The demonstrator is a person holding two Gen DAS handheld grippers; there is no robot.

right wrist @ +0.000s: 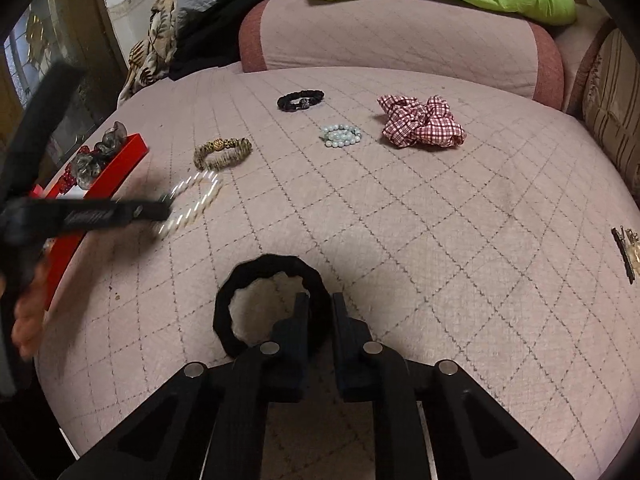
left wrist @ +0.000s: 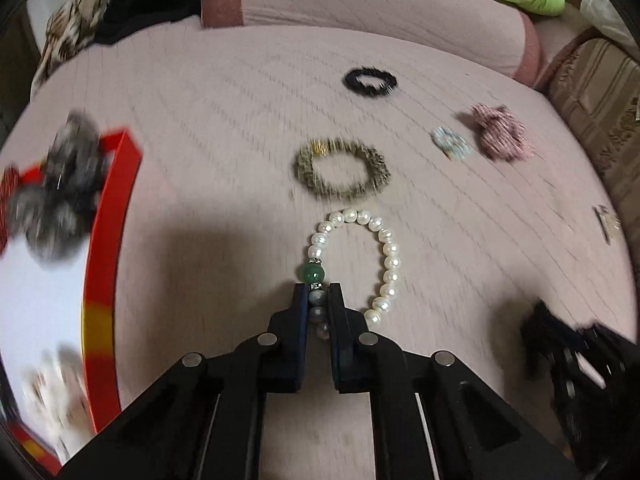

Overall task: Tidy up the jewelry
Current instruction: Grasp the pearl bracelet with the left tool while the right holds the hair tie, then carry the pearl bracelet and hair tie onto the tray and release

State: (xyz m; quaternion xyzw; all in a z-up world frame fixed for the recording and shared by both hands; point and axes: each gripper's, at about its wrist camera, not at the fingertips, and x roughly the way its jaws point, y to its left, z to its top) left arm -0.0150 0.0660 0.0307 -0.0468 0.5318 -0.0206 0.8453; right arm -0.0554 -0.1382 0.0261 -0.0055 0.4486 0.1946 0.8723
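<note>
Left hand-held gripper [left wrist: 318, 292] clamps pearl bracelet [left wrist: 376, 236].

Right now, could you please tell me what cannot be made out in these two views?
- Red box contents: left wrist view, smeared by motion blur, partly cut by the edge.
- Pearl bracelet: right wrist view, streaked; the left hand-held gripper covers its gripped beads in the left view.
- Hair clip: both views, small at the edge.
</note>
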